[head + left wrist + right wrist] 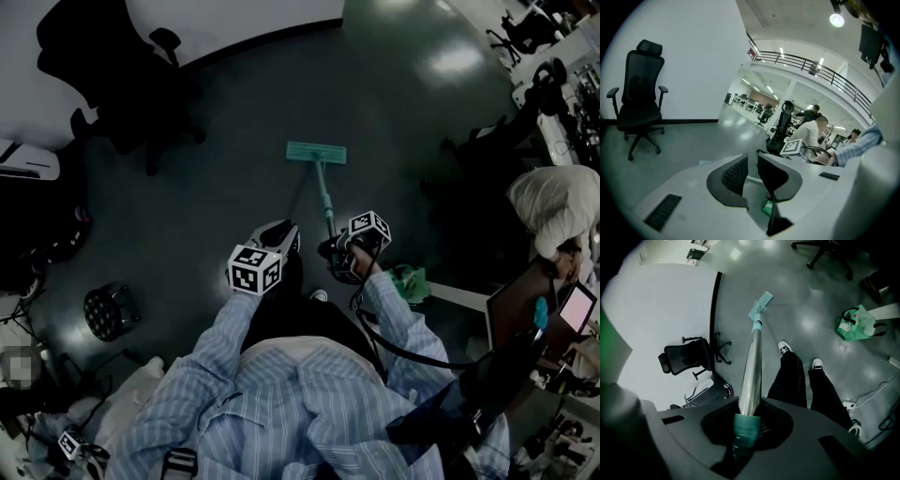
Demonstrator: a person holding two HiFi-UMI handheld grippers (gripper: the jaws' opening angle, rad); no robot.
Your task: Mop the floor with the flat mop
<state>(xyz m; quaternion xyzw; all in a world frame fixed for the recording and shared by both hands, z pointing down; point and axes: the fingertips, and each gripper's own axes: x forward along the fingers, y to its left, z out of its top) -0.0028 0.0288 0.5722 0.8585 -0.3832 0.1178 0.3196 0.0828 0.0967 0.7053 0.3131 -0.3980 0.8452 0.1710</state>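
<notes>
The flat mop lies ahead of me on the dark floor, its teal head [316,152] [761,304] flat on the ground. Its metal handle [325,202] [752,366] runs back to my right gripper [339,255] [749,420], which is shut on the handle just above its teal grip. My left gripper [279,236] [752,176] hangs to the left of the handle and apart from it. Its jaws are drawn together to a thin slit, with nothing between them. A small piece of the mop head [705,162] shows on the floor in the left gripper view.
A black office chair [131,75] [640,93] stands by the white wall at the far left. A green bag [408,281] [855,323] lies to my right, a round black stool [111,309] to my left. A seated person [553,202] and desks crowd the right edge.
</notes>
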